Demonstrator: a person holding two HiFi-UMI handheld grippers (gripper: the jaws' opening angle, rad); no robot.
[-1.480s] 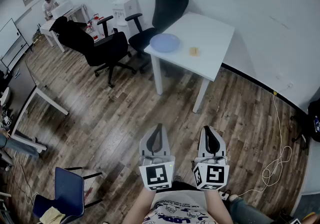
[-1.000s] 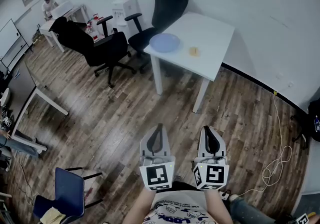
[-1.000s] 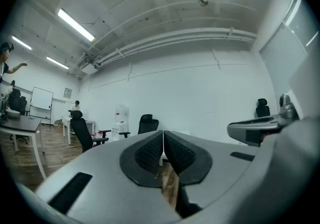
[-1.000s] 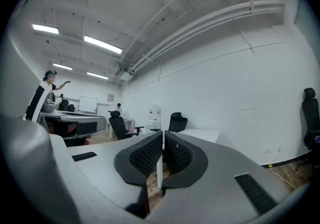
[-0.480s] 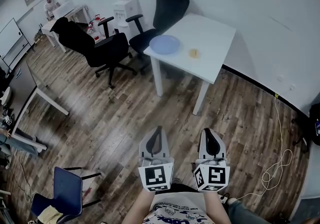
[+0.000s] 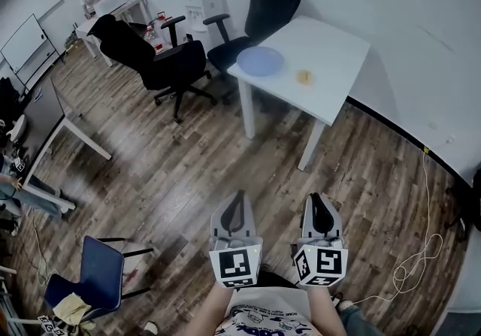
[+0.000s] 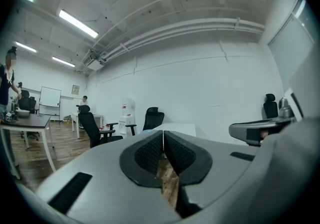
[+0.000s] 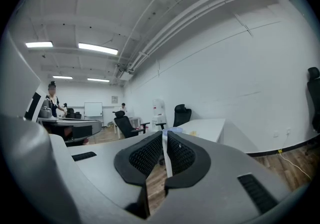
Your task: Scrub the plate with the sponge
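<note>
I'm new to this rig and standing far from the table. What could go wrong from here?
The plate lies near the table's edge; scrubbing it unsteadied might slide it off. The sponge is small, and left tongs and right tongs are both shut, so a grab could miss. A cable loops on the floor to the right: a trip risk.

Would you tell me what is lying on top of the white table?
A blue plate and a small yellow sponge, apart; the tabletop beneath them is covered.
</note>
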